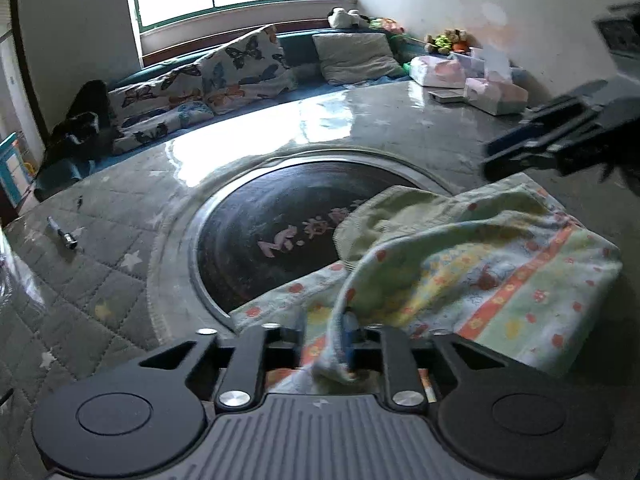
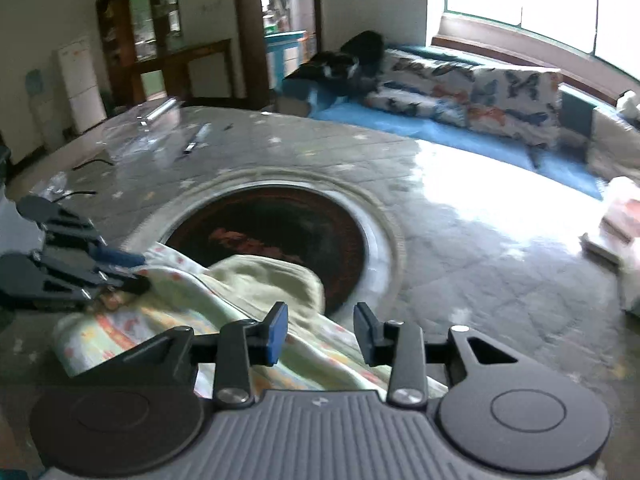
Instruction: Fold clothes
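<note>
A floral cloth [image 1: 460, 280] is draped on the tabletop [image 1: 120, 240] beneath both grippers. A fold hides the left gripper [image 1: 340, 340]'s fingertips, so its grip cannot be judged. The right gripper [image 2: 320, 334] is parted above the cloth, nothing clamped.

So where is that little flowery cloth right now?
The cloth lies on the table, draped over the near edge of the dark round inset, low and right in the left wrist view.

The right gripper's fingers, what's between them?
Only a fold of the flowered garment lying below the right gripper; the fingers stand apart, not pressing it, in the right wrist view.
</note>
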